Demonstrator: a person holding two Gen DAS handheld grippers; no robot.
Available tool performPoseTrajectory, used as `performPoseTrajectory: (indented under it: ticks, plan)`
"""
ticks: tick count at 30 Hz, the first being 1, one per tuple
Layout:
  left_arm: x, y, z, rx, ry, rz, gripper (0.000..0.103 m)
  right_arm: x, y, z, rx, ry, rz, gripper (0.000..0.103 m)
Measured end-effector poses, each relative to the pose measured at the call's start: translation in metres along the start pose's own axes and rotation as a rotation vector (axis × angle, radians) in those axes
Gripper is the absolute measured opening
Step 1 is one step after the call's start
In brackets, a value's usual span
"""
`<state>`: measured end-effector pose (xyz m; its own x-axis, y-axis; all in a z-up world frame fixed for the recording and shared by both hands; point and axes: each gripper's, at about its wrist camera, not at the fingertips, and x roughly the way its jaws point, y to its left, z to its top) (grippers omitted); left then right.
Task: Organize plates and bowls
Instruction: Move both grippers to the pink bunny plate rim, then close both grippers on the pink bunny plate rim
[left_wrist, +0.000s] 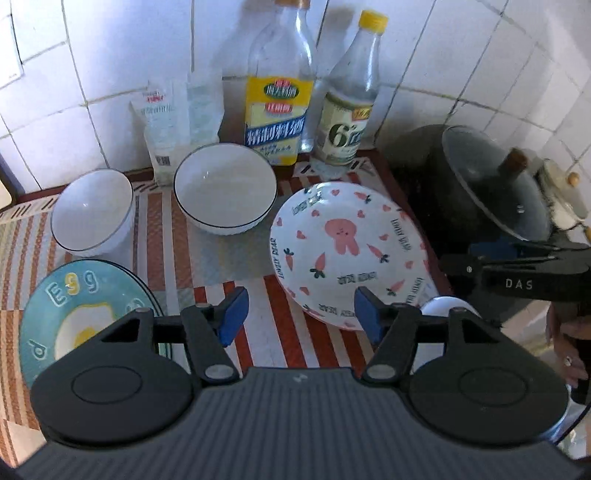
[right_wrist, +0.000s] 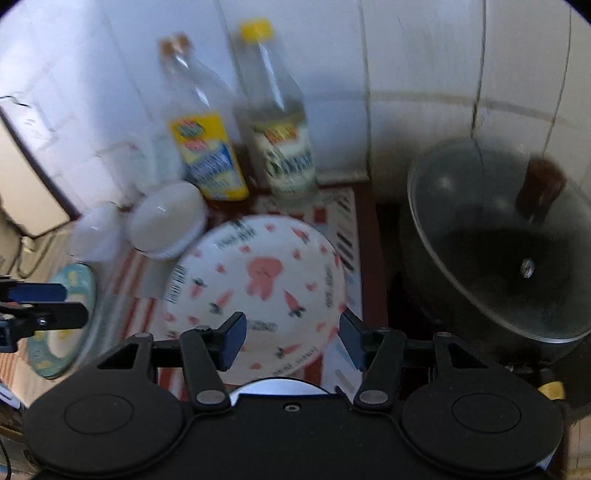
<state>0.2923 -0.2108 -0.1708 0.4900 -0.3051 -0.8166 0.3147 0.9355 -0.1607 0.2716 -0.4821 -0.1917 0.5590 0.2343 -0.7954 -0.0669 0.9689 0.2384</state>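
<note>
- I read this as the reach stage, nothing lifted yet: my left claw (left_wrist: 301, 314) hangs wide over the striped mat (left_wrist: 266, 332) with nothing between its blue pads, and my right claw (right_wrist: 291, 341) is spread just as wide and also holds nothing.
- The rabbit plate (left_wrist: 347, 251) lies on the mat at the right side of the counter (left_wrist: 388, 173), close beside the dark pot with a glass lid (left_wrist: 491, 192). In the right wrist view its near rim sits between my right claw's fingers, so I judge that plate to be the next pick.
- Two white bowls with dark rims stand toward the back: the left bowl (left_wrist: 92, 214) and the middle bowl (left_wrist: 225, 188), near each other but apart, both upright.
- The teal egg plate (left_wrist: 85, 314) lies at the left, partly under my left claw's body; there seems to be a second rim beneath it, though I cannot be sure.
- A small white dish (left_wrist: 447, 306) peeks out just beside the rabbit plate's near edge; the right wrist view is blurred, so I cannot tell whether they touch.
- Next move, as I judge it: lower the right claw onto the rabbit plate's near rim, pinch it firmly, and lift without knocking the pot.
- The bottles (left_wrist: 280, 92) and a salt bag (left_wrist: 173, 122) line the tiled wall behind; keep clear of them.
</note>
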Motion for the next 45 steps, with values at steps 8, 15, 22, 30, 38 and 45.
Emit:
performPoseTrajectory:
  ticks: [8, 15, 22, 30, 38, 45]
  plan:
    - [0.062, 0.008, -0.009, -0.059, 0.073, 0.015, 0.062, 0.046, -0.02, -0.006, 0.079, 0.099, 0.038, 0.061]
    - [0.097, 0.028, -0.015, -0.148, 0.064, 0.013, 0.059, 0.065, -0.024, -0.001, 0.161, 0.124, -0.008, 0.061]
    - [0.112, 0.034, -0.015, -0.166, 0.067, -0.05, 0.031, 0.076, -0.026, 0.001, 0.191, 0.126, 0.054, 0.056]
    - [0.114, 0.026, -0.011, -0.221, 0.059, -0.045, 0.012, 0.084, -0.023, 0.001, 0.177, 0.14, 0.04, 0.051]
    - [0.126, 0.046, -0.007, -0.36, 0.099, -0.12, 0.012, 0.095, -0.028, 0.0, 0.169, 0.14, 0.043, 0.04]
    - [0.124, 0.034, -0.007, -0.31, 0.076, -0.068, 0.013, 0.094, -0.032, -0.003, 0.138, 0.123, 0.054, 0.031]
